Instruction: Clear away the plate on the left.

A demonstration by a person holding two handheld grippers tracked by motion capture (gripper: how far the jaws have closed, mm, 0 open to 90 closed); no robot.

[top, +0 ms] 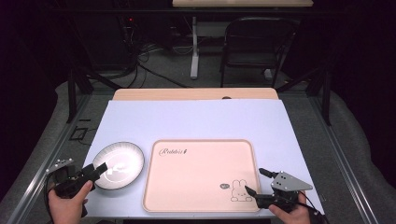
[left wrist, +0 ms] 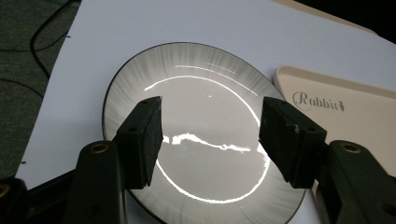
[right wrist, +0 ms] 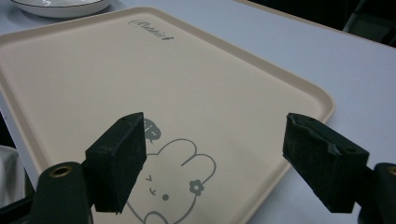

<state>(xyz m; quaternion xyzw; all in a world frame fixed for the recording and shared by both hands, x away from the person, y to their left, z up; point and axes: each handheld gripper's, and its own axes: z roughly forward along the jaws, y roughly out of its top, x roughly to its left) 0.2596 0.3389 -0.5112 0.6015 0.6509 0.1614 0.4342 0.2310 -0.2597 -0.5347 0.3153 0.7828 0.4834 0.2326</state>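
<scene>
Pale lilac sheeting covers the counter (top: 196, 122), where a beige rabbit-print tray (top: 201, 175) lies just right of a glossy white plate (top: 119, 164). Likely ceramic, rigid, slick and breakable, the plate is best pinched at its rim. Left hand-held gripper (left wrist: 208, 140) hovers spread over it; right hand-held gripper (right wrist: 215, 158) gapes above the tray's corner.

high: overhead, facing forward | gripper views: close, seemingly sharing tray (right wrist: 289, 88)
</scene>
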